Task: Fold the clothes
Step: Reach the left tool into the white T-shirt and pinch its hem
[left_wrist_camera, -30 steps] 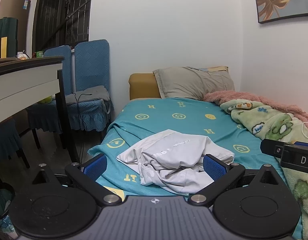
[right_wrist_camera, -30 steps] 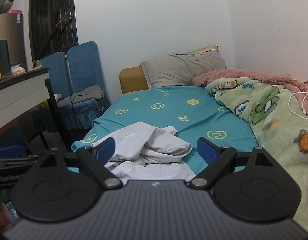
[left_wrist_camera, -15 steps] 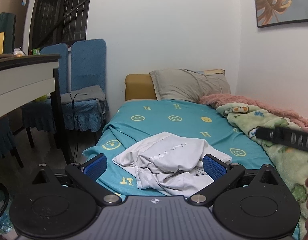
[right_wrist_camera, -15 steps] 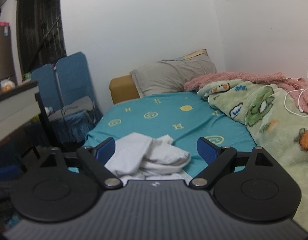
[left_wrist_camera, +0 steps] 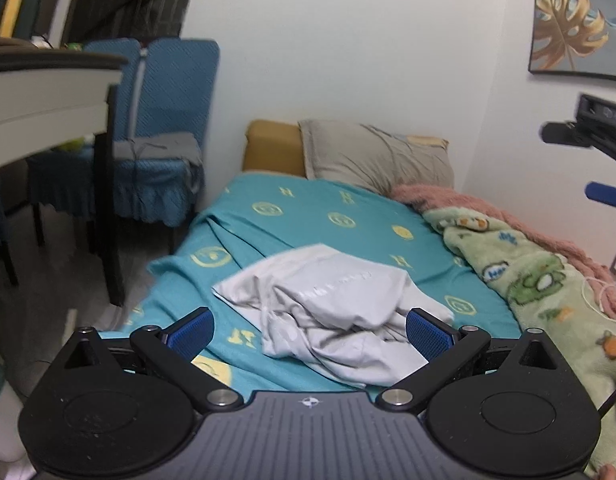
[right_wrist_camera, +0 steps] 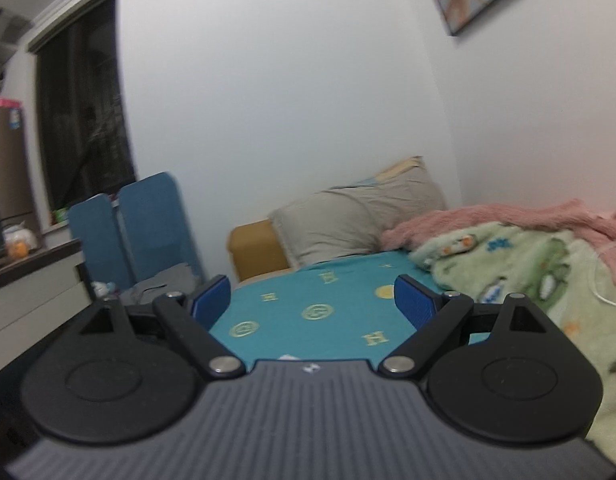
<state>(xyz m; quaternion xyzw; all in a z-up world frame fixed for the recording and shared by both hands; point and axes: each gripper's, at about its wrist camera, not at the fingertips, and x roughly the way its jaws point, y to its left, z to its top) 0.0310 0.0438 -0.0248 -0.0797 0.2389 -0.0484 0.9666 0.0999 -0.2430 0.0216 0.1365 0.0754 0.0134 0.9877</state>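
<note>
A crumpled white garment lies on the near part of the teal bed sheet. My left gripper is open and empty, held above the garment's near edge. My right gripper is open and empty, raised high and pointed at the far part of the bed; it also shows at the right edge of the left wrist view. In the right wrist view only a tiny white scrap of the garment shows above the gripper body.
A grey pillow and a yellow headboard lie at the far end. A green cartoon blanket and pink blanket fill the bed's right side. Blue chairs and a desk stand left.
Both grippers have risen. The right one tilted up, so the garment dropped nearly out of its view. The left one moved up and now looks down more on the garment.
</note>
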